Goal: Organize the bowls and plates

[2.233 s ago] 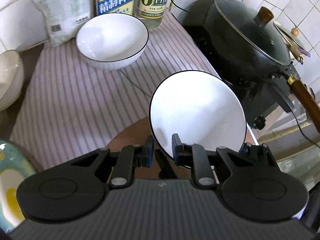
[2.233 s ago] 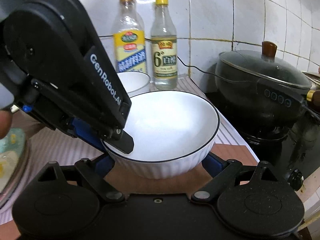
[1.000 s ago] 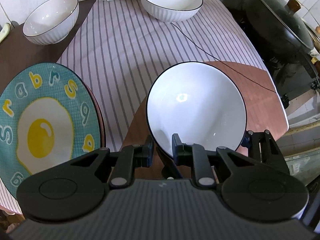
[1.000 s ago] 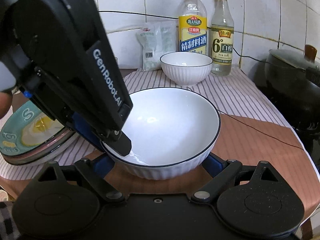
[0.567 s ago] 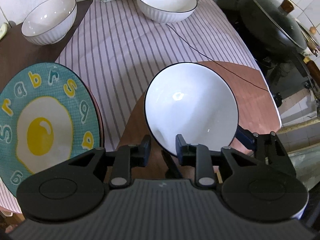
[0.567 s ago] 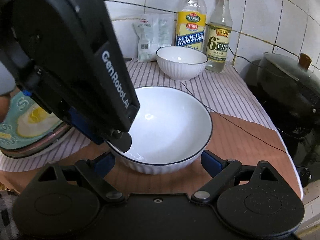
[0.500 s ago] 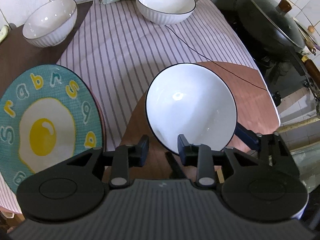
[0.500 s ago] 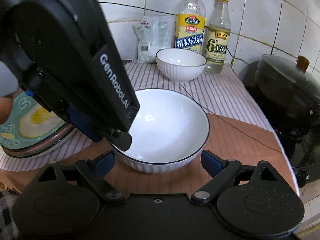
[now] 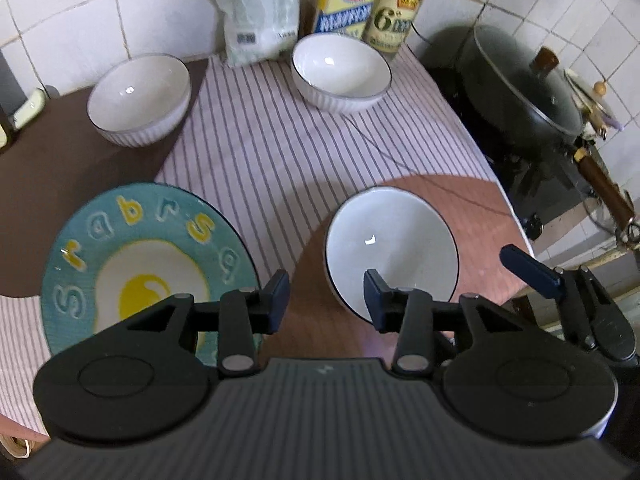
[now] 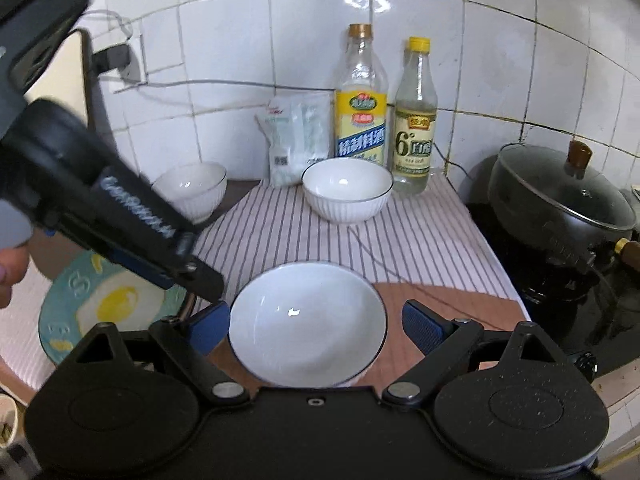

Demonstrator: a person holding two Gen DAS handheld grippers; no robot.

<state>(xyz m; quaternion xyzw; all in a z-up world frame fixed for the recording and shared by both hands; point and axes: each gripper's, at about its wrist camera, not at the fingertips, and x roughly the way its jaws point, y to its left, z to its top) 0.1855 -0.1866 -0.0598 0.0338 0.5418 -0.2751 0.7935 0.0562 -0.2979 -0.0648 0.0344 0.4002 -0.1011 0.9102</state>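
Observation:
A white bowl with a dark rim sits upright on the round brown mat. My left gripper hangs above the bowl's near-left rim; its jaws are opening and the pads touch nothing. My right gripper is open, its blue pads standing clear of the bowl's two sides. Two more white bowls rest farther back, one on dark table and one on the striped cloth. A teal fried-egg plate lies at the left.
Two bottles and a white bag line the tiled wall. A lidded black pot sits on the cooker at right. A thin cable crosses the striped cloth. The table's edge runs just right of the mat.
The left jaws let go of the bowl's rim and spread apart. Both grippers rose and drew back from the bowl, which stays on the brown mat.

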